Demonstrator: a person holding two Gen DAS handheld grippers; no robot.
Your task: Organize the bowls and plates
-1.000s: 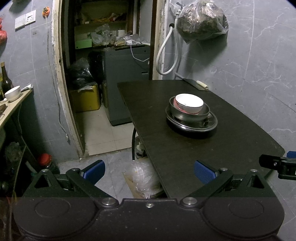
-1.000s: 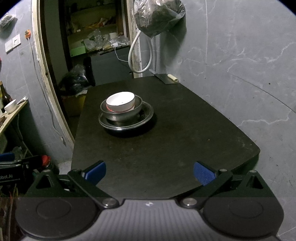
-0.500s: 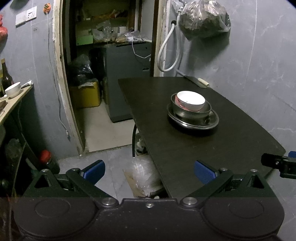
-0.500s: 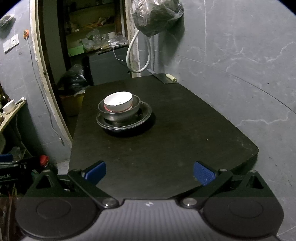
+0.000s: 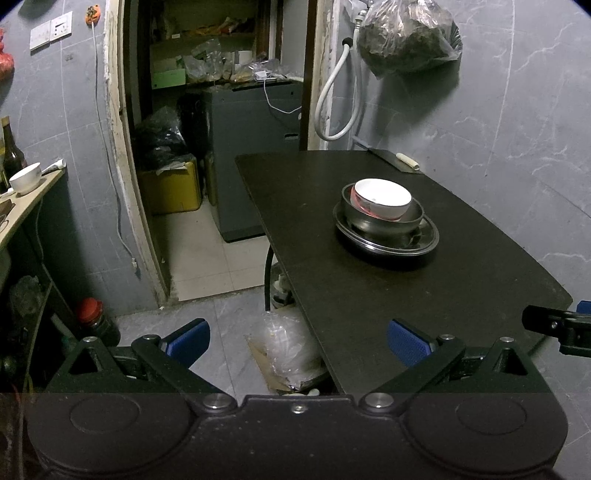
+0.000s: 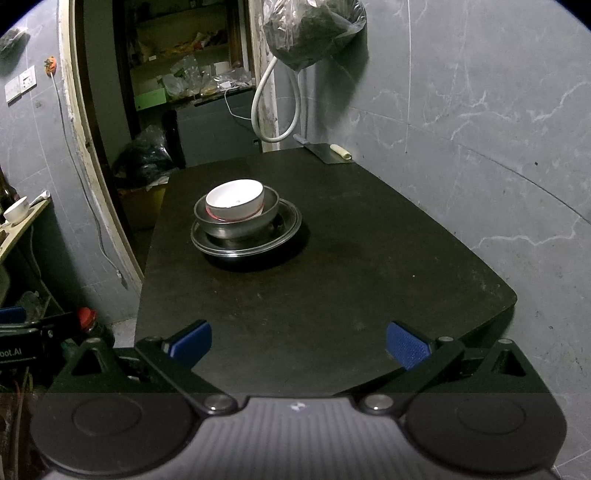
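Observation:
A white bowl [image 5: 380, 197] sits tilted inside a metal bowl [image 5: 384, 219], which stands on a metal plate [image 5: 424, 240] on the black table [image 5: 369, 295]. The same stack shows in the right wrist view: white bowl [image 6: 234, 197], metal bowl [image 6: 236, 225], plate [image 6: 284, 230]. My left gripper [image 5: 297, 341] is open and empty, held off the table's near left edge. My right gripper [image 6: 297, 345] is open and empty above the table's [image 6: 332, 277] near edge, well short of the stack.
A cleaver [image 5: 397, 162] lies at the table's far end by the wall. A full plastic bag [image 5: 406, 35] and a hose [image 5: 338, 99] hang above it. A doorway [image 5: 214, 147] opens on the left. A shelf with a white cup [image 5: 24, 179] is far left. A plastic bag [image 5: 288, 350] lies on the floor.
Both grippers have drawn slightly back and shifted; the stack sits a little farther off in both views. Nothing on the table has moved.

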